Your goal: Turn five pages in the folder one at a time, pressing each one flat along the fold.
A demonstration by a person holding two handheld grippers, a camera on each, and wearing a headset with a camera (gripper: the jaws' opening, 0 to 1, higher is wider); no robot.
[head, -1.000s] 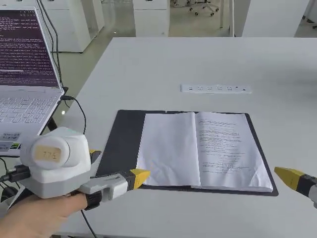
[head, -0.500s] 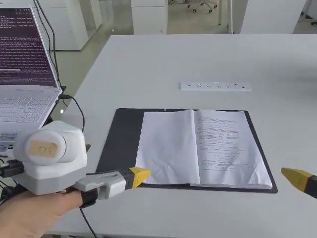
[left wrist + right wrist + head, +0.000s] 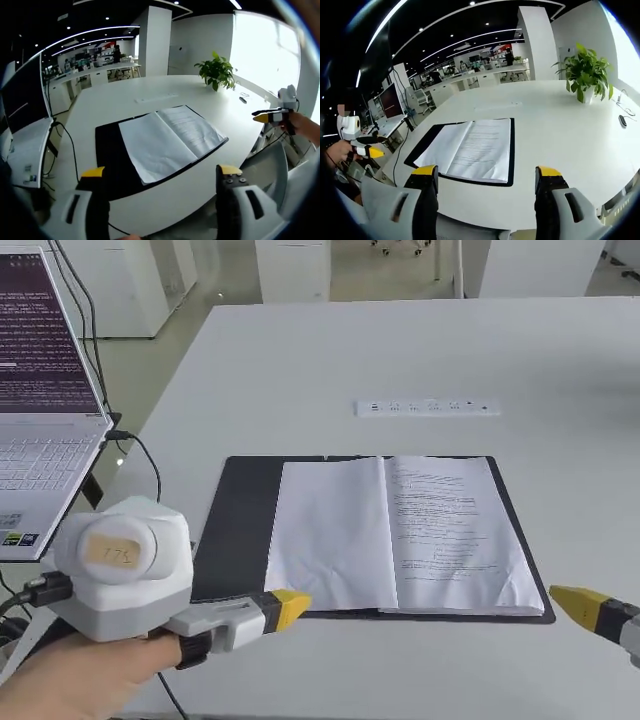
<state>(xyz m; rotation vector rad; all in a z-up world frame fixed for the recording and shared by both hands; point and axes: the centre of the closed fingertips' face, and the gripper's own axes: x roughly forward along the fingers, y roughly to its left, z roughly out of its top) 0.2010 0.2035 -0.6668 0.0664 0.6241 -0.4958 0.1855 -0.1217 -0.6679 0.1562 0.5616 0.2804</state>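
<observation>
Left gripper [image 3: 161,171] and right gripper [image 3: 486,171] are hanging open before the folder [image 3: 235,530], print seemingly illegible; gripper views are adding a potted plant [image 3: 587,75]

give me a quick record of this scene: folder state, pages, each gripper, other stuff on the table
folder: black, lying open and flat on the white table
left page: blank side up, slightly creased
right page: printed text, lying flat
left gripper: open, holding nothing, by the folder's near left corner
right gripper: open, holding nothing, by the near right corner
contact: neither gripper touches the paper
other items: power strip beyond the folder, open laptop to the left
</observation>
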